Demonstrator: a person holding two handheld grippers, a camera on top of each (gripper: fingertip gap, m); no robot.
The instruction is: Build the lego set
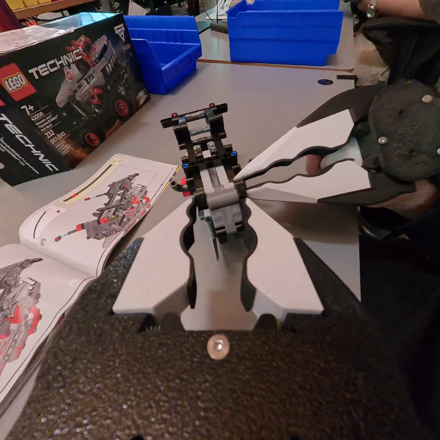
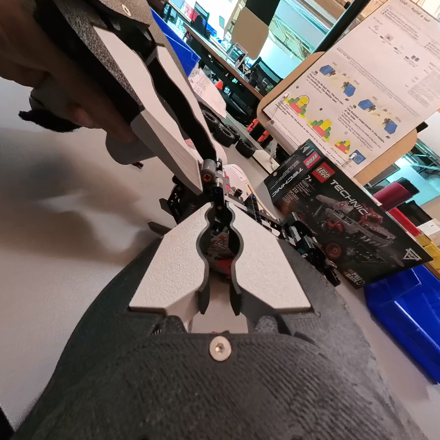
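Left wrist view: the left gripper [image 1: 219,202] is clamped on the lego chassis [image 1: 209,166], its two grey fingers [image 1: 157,257] pressing either side of the grey block at the near end, so that the black frame runs straight ahead from the tips, raised off the grey table [image 1: 273,100]. From the right of the claw, the right gripper [image 1: 239,184] comes in level, its tips nearly together and pinched on a black part at the chassis's right edge (a very thin bite). Left of the claw lies the open instruction booklet [image 1: 78,228]; ahead and left stands the set's box [image 1: 71,90], with two blue bins [image 1: 166,54] beyond it.

Right wrist view: the right gripper [image 2: 220,209] grips a thin black beam of the lego chassis [image 2: 219,190] between its tips. The left gripper [image 2: 202,176] reaches down from the upper left, closed on the grey block just ahead of those tips. To the right of the claw stands the set's box [image 2: 345,214], and further ahead lie black tyres [image 2: 226,135], with a clipboard holding a printed sheet [image 2: 357,83] behind.
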